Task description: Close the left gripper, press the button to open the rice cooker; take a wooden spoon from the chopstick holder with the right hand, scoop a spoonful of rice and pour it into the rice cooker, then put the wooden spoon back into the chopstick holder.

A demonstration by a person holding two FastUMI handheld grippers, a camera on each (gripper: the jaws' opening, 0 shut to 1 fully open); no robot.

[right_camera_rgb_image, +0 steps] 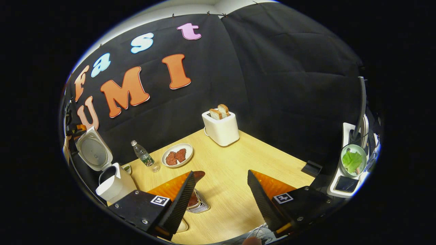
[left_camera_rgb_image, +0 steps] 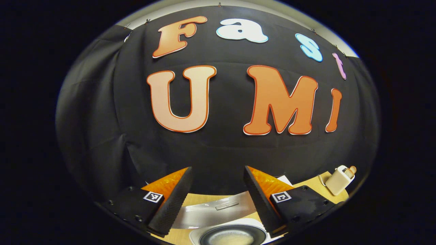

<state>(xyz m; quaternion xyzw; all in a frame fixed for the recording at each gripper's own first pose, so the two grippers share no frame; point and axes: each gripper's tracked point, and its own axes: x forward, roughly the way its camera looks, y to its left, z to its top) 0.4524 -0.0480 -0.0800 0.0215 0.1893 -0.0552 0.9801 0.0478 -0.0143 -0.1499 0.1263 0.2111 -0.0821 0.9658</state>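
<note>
In the right gripper view the white rice cooker (right_camera_rgb_image: 114,185) stands at the far left with its lid (right_camera_rgb_image: 90,149) swung up. A wire chopstick holder (right_camera_rgb_image: 201,204) sits partly behind my right gripper's left finger, and a brown wooden spoon end (right_camera_rgb_image: 200,174) pokes up from it. My right gripper (right_camera_rgb_image: 220,173) is open and holds nothing. In the left gripper view my left gripper (left_camera_rgb_image: 218,168) is open above the cooker's raised silver inner lid (left_camera_rgb_image: 211,211). The dark inner pot (left_camera_rgb_image: 233,236) below holds something pale.
On the wooden table (right_camera_rgb_image: 231,163) are a water bottle (right_camera_rgb_image: 143,157), a plate of brown meat (right_camera_rgb_image: 177,155) and a white toaster (right_camera_rgb_image: 221,127) with bread, also the toaster (left_camera_rgb_image: 340,180). A bowl of lettuce (right_camera_rgb_image: 353,160) sits on a stand at right. A small black block (right_camera_rgb_image: 312,167) lies nearby.
</note>
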